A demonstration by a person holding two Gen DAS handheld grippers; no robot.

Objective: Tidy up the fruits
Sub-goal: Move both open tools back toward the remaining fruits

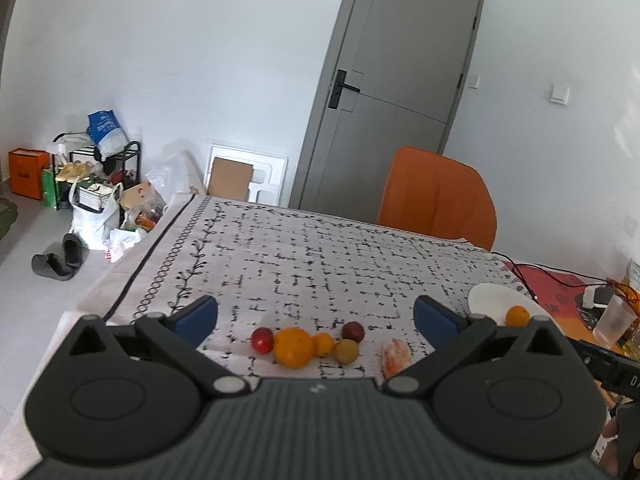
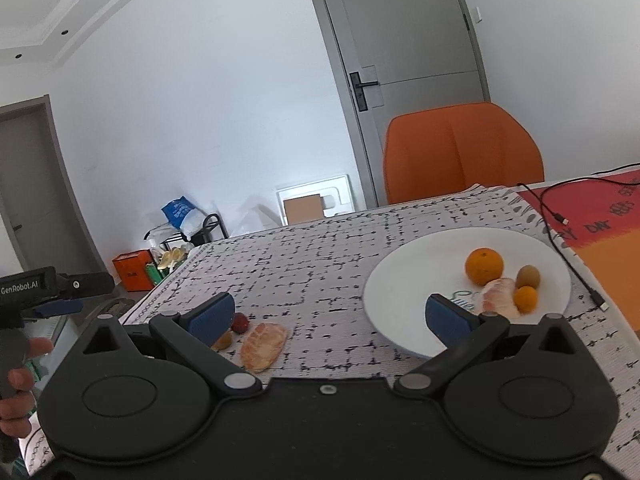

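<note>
In the left wrist view my left gripper (image 1: 316,314) is open and empty above a row of fruit on the tablecloth: a red fruit (image 1: 262,340), a big orange (image 1: 294,347), a small orange (image 1: 323,344), a dark plum (image 1: 353,331), a greenish fruit (image 1: 346,351) and a peeled citrus piece (image 1: 396,357). In the right wrist view my right gripper (image 2: 330,314) is open and empty, between the peeled piece (image 2: 263,346) on the cloth and a white plate (image 2: 404,292). The plate holds an orange (image 2: 483,266), a kiwi (image 2: 528,277), a small orange (image 2: 525,298) and a peeled piece (image 2: 500,298).
An orange chair (image 2: 460,148) stands at the table's far side. A black cable (image 2: 576,264) lies right of the plate on a red mat (image 2: 592,208). A plastic cup (image 1: 614,320) stands at the right. The table's left edge (image 1: 132,280) drops to a cluttered floor.
</note>
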